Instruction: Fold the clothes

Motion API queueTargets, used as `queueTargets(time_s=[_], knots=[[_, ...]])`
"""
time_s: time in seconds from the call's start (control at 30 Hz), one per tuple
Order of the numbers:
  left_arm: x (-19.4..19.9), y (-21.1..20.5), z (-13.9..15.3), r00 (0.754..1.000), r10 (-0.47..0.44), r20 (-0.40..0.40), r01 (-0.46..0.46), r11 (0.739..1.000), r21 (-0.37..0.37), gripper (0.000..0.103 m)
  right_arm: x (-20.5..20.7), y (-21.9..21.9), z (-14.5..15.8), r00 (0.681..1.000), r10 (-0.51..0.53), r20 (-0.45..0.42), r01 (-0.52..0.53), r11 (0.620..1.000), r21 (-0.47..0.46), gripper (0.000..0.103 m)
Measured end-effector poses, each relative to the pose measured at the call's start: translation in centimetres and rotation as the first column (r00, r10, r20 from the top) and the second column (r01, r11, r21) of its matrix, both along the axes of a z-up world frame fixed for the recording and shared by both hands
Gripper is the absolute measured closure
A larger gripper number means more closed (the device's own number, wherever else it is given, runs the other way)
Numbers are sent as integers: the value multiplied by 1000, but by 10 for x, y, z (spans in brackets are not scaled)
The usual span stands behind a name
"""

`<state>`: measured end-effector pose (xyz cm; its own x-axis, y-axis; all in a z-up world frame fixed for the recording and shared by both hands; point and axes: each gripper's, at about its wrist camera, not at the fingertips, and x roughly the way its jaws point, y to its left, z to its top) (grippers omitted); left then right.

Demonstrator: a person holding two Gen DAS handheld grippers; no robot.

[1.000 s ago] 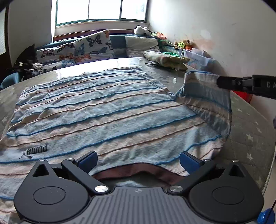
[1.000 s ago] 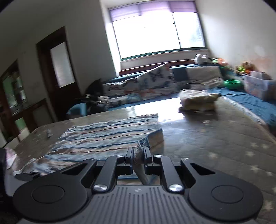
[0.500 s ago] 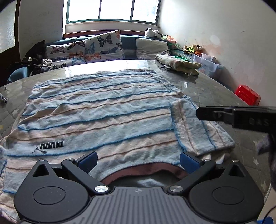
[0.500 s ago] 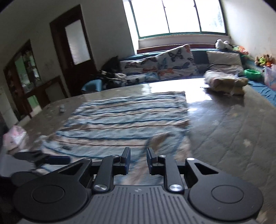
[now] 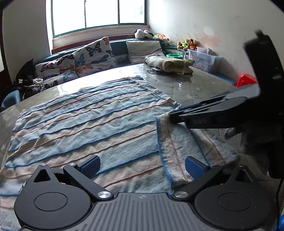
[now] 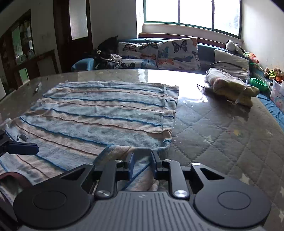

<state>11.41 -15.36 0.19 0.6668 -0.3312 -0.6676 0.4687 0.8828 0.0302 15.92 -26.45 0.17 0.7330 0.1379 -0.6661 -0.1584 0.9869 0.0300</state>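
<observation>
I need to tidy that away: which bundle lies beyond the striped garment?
Find the big padded table. At its far edge near the grey cushion lies a folded bundle. Unlike the flat blue-striped garment, it is olive and beige, lumpy, wrapped in clear plastic.

Left gripper wide, right gripper narrowly parted.

Bright daylight through a green-framed window in the far wall; white walls, stained at right. Dark wooden door at left. Blue bench under window with butterfly-print cushions; quilted grey table surface with glare.
</observation>
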Motion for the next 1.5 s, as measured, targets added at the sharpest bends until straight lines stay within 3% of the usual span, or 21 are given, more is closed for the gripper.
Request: queueTargets(time_s=[0.23,0.43,0.67,0.8,0.93,1.03,1.13,1.37,1.43,1.5], knots=[[5,-2,-10,1000,5,-5,-5,999,38,0,-10,-1,6,999,28,16,-28,1000,5,83],[1,7,-8,1000,18,4,-19,999,33,0,-55,12,6,995,104,10,-104,994,-29,83],[-18,36,4,998,51,25,-51,999,0,0,-92,30,8,993,106,52,-102,992,-73,82],[-32,65,13,993,109,40,-108,993,-40,0,-105,36,6,994,85,67,-79,993,-85,70],[-48,101,20,977,203,65,-198,977,-73,0,-112,34,2,997,38,73,-35,998,-44,66],[-60,135,25,947,307,93,-298,950,-95,0,-115,31,5,994,-3,105,4,1000,-11,57],[-69,172,26,897,429,109,-417,902,-114,1,-110,30,5,993,-29,116,28,1000,8,56],[-77,249,19,715,693,89,-682,720,-128,10,-95,39,-4,993,-21,114,21,1000,7,51],[-76,262,15,677,733,69,-723,680,-122,13,-92,41,-7,994,-21,110,20,1000,16,48],[-73,272,11,658,752,43,-743,658,-125,16,-90,41,-11,994,-25,103,22,999,24,44]])
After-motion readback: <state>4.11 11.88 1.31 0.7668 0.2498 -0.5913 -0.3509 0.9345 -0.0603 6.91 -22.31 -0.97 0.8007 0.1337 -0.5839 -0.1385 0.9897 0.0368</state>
